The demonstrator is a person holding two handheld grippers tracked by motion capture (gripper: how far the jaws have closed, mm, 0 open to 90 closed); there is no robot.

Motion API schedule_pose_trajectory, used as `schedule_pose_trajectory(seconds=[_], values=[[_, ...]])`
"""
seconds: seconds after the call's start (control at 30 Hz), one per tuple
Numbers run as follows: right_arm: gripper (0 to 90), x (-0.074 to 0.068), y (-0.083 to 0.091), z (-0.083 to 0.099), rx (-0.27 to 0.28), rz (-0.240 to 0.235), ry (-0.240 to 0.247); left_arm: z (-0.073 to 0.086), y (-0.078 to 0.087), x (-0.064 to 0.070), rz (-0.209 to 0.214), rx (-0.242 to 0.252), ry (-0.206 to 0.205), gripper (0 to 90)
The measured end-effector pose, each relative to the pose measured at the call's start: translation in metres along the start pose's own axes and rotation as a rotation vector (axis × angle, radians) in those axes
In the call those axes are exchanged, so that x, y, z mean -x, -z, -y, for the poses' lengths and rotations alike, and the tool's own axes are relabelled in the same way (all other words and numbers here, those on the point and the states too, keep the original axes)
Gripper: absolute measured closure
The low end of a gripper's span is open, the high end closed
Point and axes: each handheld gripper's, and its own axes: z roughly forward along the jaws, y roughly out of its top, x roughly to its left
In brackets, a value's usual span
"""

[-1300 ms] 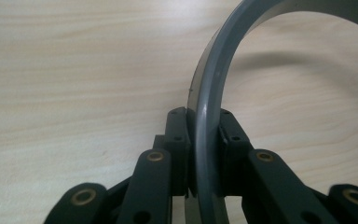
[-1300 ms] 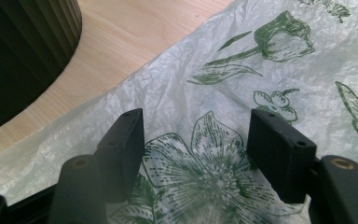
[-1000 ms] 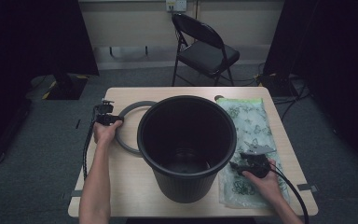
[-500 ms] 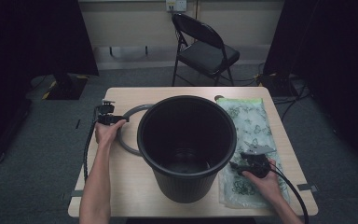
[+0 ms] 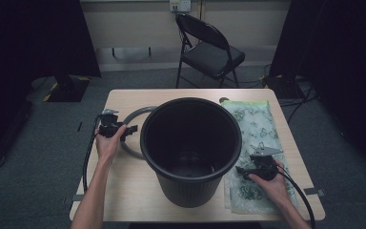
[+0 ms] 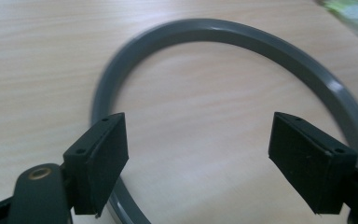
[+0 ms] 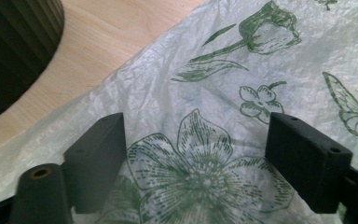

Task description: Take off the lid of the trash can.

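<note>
high view: black bin (image 5: 190, 148) stands mid bench (image 5: 124, 191), grey ring (image 5: 136, 117) flat on the bench left of it, partly hidden behind the bin's rim, printed bag (image 5: 252, 129) flat on the right side. left tool (image 5: 124, 130) sits at the ring's left arc, pointing right toward the bin. right tool (image 5: 242, 170) rests on the bag's near part, pointing left at the bin wall.

left tool view: jaws wide apart, nothing between them but bench; ring (image 6: 223, 37) curves ahead and passes under the left jaw, so the near arc lies just below and in front of the tool. grab looks close, tool needs to drop and straddle the band across its width. left hand is the near one for the ring.

right tool view: jaws apart too, hovering low over the bag (image 7: 205, 154), flower print between them, film looks thin and flat so pinching up a fold may slip. bin (image 7: 14, 56) wall stands at upper left, near.

likely obstacle: the bin stands between both hands and covers part of the ring.
</note>
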Motion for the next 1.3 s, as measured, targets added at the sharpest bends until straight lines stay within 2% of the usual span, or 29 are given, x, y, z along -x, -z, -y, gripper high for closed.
schedule_pose_trajectory(seconds=[0.03,0.1,0.2,0.27,0.33,0.37,0.43,0.53,0.6,0.67,0.7,0.73,0.77,0.8,0.83,0.87,0.97,1.03,1.07,1.17,1.3], values=[[20.4,0.001,0.002,-0.001,0.0,0.003,0.0,0.001,0.005,0.002,0.007,-0.027,-0.022,20.9],[18.9,0.002,0.004,-0.002,-0.003,0.021,0.016,0.009,0.019,0.011,-0.024,-0.008,-0.062,22.4],[19.5,0.005,0.011,-0.005,0.012,0.014,0.007,0.025,0.031,0.017,0.021,-0.011,-0.065,22.3],[20.0,0.01,0.016,-0.007,0.014,0.041,0.024,0.039,0.034,0.023,0.018,-0.002,-0.061,22.1],[20.7,0.017,0.021,-0.01,0.018,0.064,0.012,0.052,0.035,0.029,0.049,-0.025,-0.066,22.7],[22.1,0.021,0.023,-0.01,0.019,0.079,-0.001,0.059,0.036,0.035,0.023,-0.045,-0.097,22.5],[22.2,0.029,0.025,-0.008,0.003,0.1,-0.011,0.065,0.038,0.045,0.007,-0.07,-0.142,22.0],[22.6,0.039,0.027,-0.001,0.024,0.116,-0.057,0.076,0.044,0.056,0.002,-0.08,-0.168,20.2],[22.1,0.043,0.027,0.003,0.017,0.143,-0.065,0.086,0.045,0.062,0.014,-0.098,-0.189,20.1],[20.6,0.049,0.026,0.006,-0.011,0.159,-0.061,0.095,0.044,0.067,0.003,-0.126,-0.224,20.1],[20.4,0.052,0.026,0.007,-0.014,0.165,-0.073,0.1,0.043,0.07,-0.006,-0.131,-0.217,20.1],[19.9,0.056,0.026,0.008,-0.019,0.158,-0.094,0.103,0.042,0.072,0.011,-0.127,-0.191,20.9],[18.9,0.059,0.027,0.009,-0.022,0.162,-0.1,0.104,0.041,0.073,0.023,-0.139,-0.186,23.6],[18.8,0.06,0.027,0.009,-0.021,0.169,-0.106,0.105,0.039,0.078,0.005,-0.152,-0.208,24.0],[19.0,0.063,0.027,0.01,-0.017,0.174,-0.118,0.106,0.037,0.081,-0.024,-0.162,-0.259,22.1],[18.9,0.066,0.028,0.011,-0.017,0.176,-0.126,0.107,0.034,0.082,-0.022,-0.147,-0.273,21.4],[19.3,0.071,0.028,0.013,-0.022,0.185,-0.148,0.109,0.029,0.08,-0.026,-0.099,-0.269,17.0],[19.5,0.072,0.024,0.015,-0.041,0.199,-0.144,0.11,0.028,0.078,-0.017,-0.086,-0.273,15.0],[18.9,0.073,0.023,0.017,-0.04,0.19,-0.153,0.11,0.027,0.077,-0.02,-0.07,-0.283,14.2],[20.1,0.075,0.022,0.016,-0.036,0.196,-0.167,0.11,0.026,0.077,-0.019,-0.063,-0.28,13.1],[21.3,0.074,0.023,0.018,-0.03,0.2,-0.162,0.109,0.024,0.077,-0.021,-0.072,-0.281,11.6]])
